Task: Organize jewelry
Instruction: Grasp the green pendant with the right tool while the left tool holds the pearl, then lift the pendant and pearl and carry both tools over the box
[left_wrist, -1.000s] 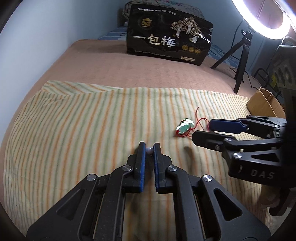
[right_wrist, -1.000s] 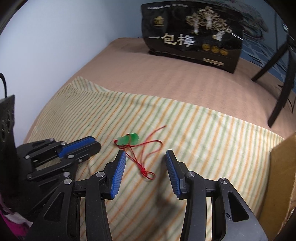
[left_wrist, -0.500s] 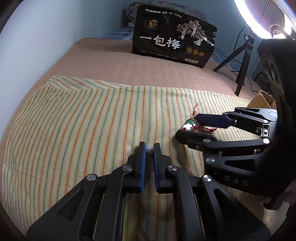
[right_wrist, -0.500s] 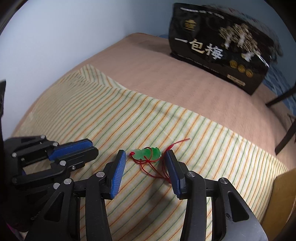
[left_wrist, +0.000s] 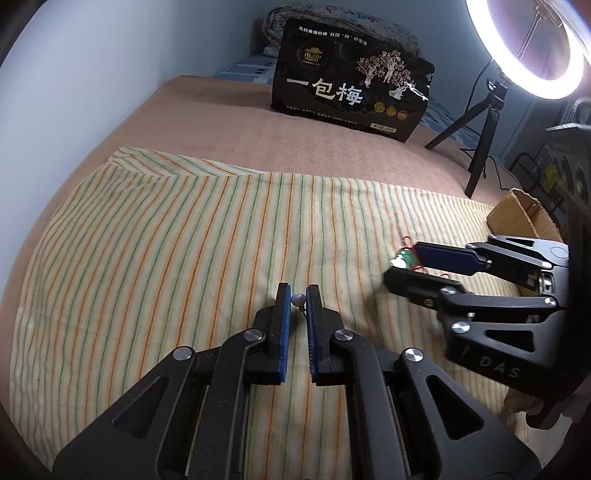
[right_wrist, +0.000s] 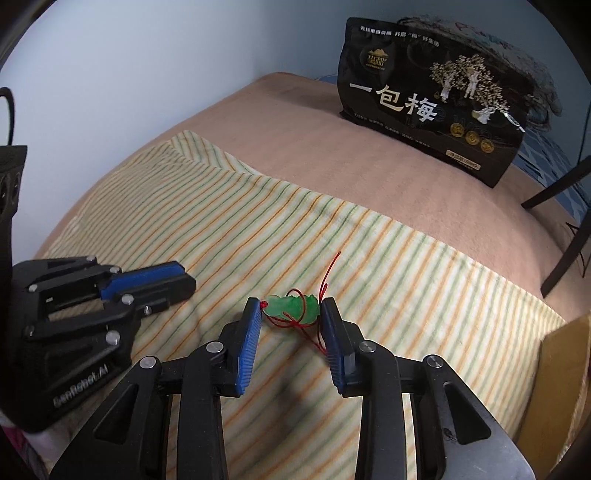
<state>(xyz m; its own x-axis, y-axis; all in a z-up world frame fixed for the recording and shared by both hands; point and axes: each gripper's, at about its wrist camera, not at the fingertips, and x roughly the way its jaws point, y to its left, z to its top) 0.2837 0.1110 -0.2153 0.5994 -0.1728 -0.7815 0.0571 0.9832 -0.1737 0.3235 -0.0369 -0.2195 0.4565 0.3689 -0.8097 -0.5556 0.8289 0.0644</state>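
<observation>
A green jade pendant (right_wrist: 293, 307) on a tangled red cord (right_wrist: 325, 275) lies on the striped cloth (right_wrist: 406, 266). My right gripper (right_wrist: 290, 303) straddles it lengthwise. Its jaws are closing, with a blue pad close to each end of the pendant and no firm press visible. In the left wrist view the same right gripper (left_wrist: 402, 260) reaches in from the right around the pendant (left_wrist: 404, 257). My left gripper (left_wrist: 297, 291) is shut on a small white pearl bead (left_wrist: 298, 298) at its fingertips, just above the cloth. The left gripper (right_wrist: 186, 280) also shows at the left of the right wrist view.
A black snack bag (left_wrist: 351, 81) stands at the far end of the tan bed cover (left_wrist: 221, 122). A ring light (left_wrist: 524, 48) on a black tripod (left_wrist: 480, 147) stands at the back right. A cardboard box (left_wrist: 517, 218) sits at the cloth's right edge. A pale wall runs along the left.
My right gripper moved forward over the red cord until the green pendant sat between its fingers, then its jaws narrowed around it. The left gripper stayed shut on the pearl bead.
</observation>
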